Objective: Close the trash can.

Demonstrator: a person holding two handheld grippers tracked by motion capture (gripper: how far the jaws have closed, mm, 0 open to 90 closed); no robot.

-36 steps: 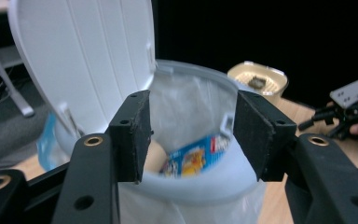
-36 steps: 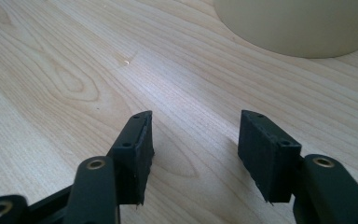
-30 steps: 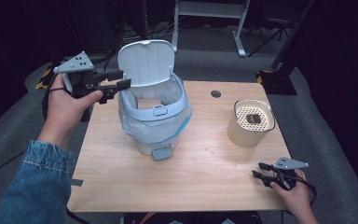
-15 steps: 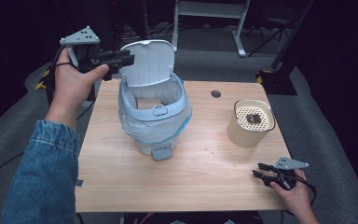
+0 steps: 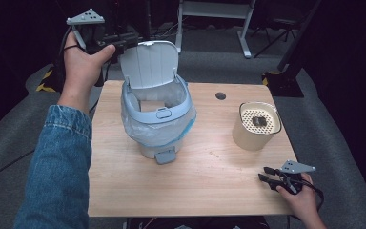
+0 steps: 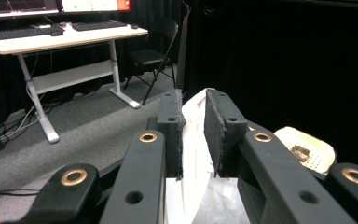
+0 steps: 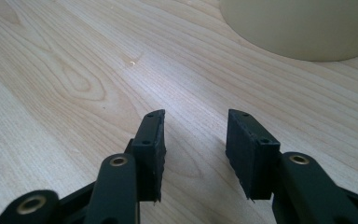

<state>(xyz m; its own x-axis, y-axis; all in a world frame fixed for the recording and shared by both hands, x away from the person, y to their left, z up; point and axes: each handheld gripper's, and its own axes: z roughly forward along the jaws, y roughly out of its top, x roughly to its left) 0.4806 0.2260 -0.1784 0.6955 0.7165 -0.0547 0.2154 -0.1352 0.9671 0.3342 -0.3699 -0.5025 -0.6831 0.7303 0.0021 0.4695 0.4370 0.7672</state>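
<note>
Left gripper [image 5: 124,42] now sits at the lid's [image 5: 150,64] upper-left corner, roughly 11 o'clock from the bin [image 5: 156,121]. A second ago it was lower, level with the bin rim at about 9 o'clock; it has since risen and travelled toward the far edge of the table [image 5: 124,191]. Its jaws have just been closing, and the left gripper view shows the white lid edge [image 6: 196,140] between the two pads [image 6: 214,135], which look pressed onto it. Reading: a pinch on the lid, though whether the far pad fully bears is hard to tell.

Lid stands upright, hinged at the back, bin mouth exposed, white liner bag [image 5: 138,131] folded over the rim. Judgement: the grasp is made, so the next motion can swing the lid on its hinge; pulling sideways risks tipping the light bin.

Left hand [image 5: 83,62]: forearm in a denim sleeve [image 5: 57,167] stretched from 7 o'clock toward 11, wrist raised, gripper pointing toward 3 o'clock.

Cream container [image 5: 257,126] with perforated insert stands at 3 o'clock from the bin, untouched, as before.

Right gripper [image 5: 267,176]: at 5 o'clock near the table corner, unmoved, resting low, pointing toward 9 o'clock. Jaws spread, nothing between them, bare wood beneath [image 7: 193,158].
</note>
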